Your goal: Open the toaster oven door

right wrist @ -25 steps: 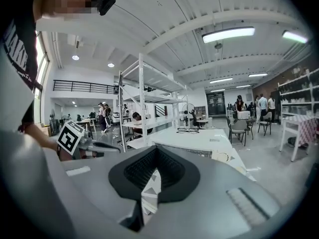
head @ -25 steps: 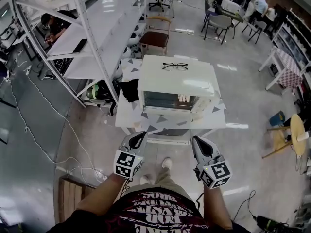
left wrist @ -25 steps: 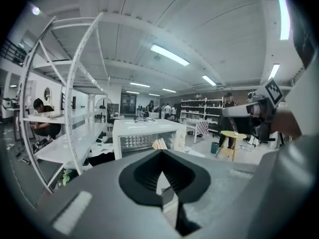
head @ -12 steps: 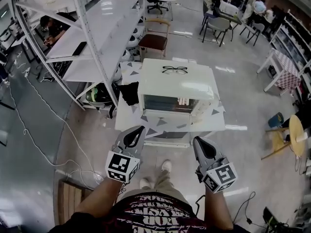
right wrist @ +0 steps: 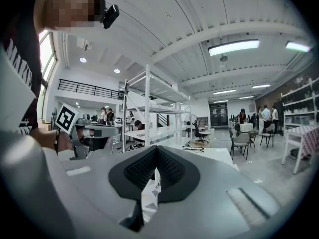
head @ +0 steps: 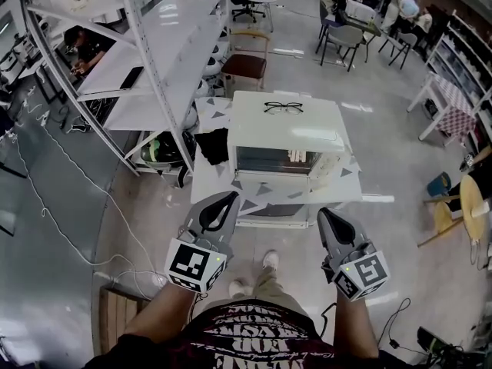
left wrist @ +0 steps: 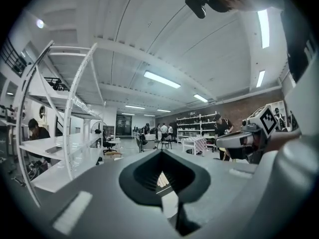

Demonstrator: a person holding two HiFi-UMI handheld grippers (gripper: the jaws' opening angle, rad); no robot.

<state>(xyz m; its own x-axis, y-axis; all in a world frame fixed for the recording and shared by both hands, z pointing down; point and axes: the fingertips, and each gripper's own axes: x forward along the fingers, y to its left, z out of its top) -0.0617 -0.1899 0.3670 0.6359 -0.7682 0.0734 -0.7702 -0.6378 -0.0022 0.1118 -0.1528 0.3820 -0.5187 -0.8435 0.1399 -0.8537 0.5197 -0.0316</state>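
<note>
In the head view a white toaster oven (head: 286, 133) stands on a small table (head: 338, 189) with a triangle-patterned cover, its glass door (head: 273, 161) facing me and closed. A pair of glasses (head: 283, 108) lies on its top. Both grippers are held in front of the table, well short of the oven. My left gripper (head: 228, 200) points at the table's front left edge, jaws together and holding nothing. My right gripper (head: 327, 215) hangs lower at the right, also shut and empty. The right gripper view shows the oven's top (right wrist: 212, 154) ahead.
A white metal shelving rack (head: 154, 60) runs along the left, with a dark cloth (head: 213, 145) between it and the oven. A chair (head: 247, 60) stands behind the table. Cables (head: 54, 214) cross the floor at left, a wooden pallet (head: 114, 314) lies near my feet.
My left gripper has risen and moved forward towards the table's front edge. The right gripper has shifted slightly right. The oven door has stayed closed.
</note>
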